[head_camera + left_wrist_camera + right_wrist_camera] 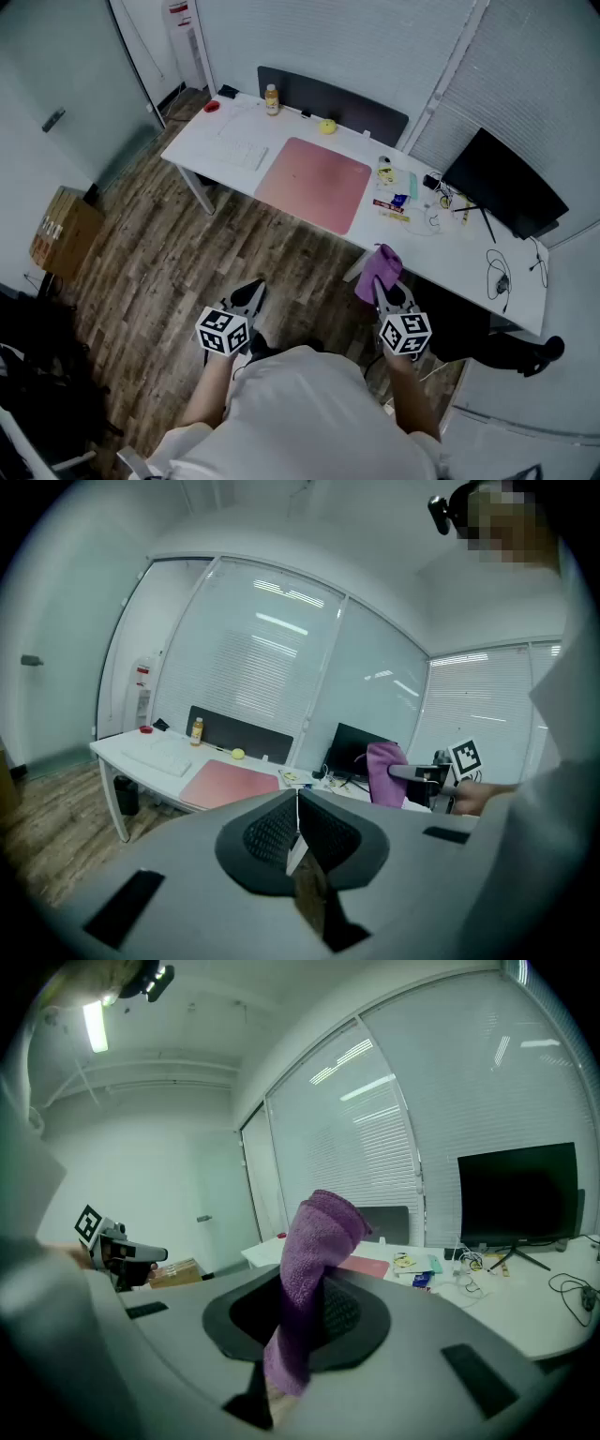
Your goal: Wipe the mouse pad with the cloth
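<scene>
A pink mouse pad (314, 183) lies flat on the white desk (469, 258); it also shows small in the left gripper view as the mouse pad (230, 782) and in the right gripper view as the mouse pad (366, 1266). A purple cloth (379, 269) hangs from my right gripper (385, 290), which is shut on it, in front of the desk's near edge. In the right gripper view the cloth (309, 1274) stands up between the jaws of the right gripper (302, 1309). My left gripper (251, 297) is over the floor, shut and empty, as the left gripper (297, 829) shows in its own view.
On the desk sit a white keyboard (234, 150), an orange bottle (272, 98), a yellow ball (327, 126), a red object (212, 106), small packets (394, 192), cables and a black monitor (503, 185). A cardboard box (64, 232) stands on the wooden floor at left.
</scene>
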Motion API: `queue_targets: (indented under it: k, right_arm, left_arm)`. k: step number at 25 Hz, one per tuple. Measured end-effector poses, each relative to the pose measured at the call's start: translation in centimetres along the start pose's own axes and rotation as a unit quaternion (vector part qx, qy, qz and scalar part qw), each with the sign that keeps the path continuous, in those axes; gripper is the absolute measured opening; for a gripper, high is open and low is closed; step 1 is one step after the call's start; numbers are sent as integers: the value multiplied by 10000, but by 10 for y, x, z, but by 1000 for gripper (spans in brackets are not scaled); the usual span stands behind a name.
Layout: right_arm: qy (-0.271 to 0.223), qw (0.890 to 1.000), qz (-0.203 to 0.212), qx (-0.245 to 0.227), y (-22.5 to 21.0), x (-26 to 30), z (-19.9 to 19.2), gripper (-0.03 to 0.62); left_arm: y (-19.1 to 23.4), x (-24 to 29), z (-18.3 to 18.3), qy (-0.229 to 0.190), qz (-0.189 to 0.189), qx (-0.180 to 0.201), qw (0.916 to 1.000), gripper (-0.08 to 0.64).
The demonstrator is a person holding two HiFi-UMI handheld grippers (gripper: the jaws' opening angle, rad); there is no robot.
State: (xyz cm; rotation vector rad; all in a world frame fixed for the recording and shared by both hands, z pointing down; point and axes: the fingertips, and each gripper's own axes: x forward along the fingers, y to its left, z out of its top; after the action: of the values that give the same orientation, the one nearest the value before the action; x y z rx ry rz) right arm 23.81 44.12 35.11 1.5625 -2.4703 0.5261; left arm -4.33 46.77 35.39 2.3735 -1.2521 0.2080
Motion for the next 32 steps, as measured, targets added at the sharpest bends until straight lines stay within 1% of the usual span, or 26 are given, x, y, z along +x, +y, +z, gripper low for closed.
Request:
queue_targets:
  k: [9,16,25,32]
  right_arm:
    - [4,10000,2,9,-6,0,0,74]
    - [36,9998,104,177,-16,0,-3,74]
    - [61,9995,288,75,-36,-3,-3,74]
    - [150,9990,411,-3,-52,-6,-8,74]
  left_arm:
    - [-2,6,-1,5,25,-13,10000,20]
    - [-8,8,-5,29,128,-23,9999,20]
    - [-24,15,-15,4,348,-73,9994,20]
    - [-39,27,-22,17,400,46,9992,20]
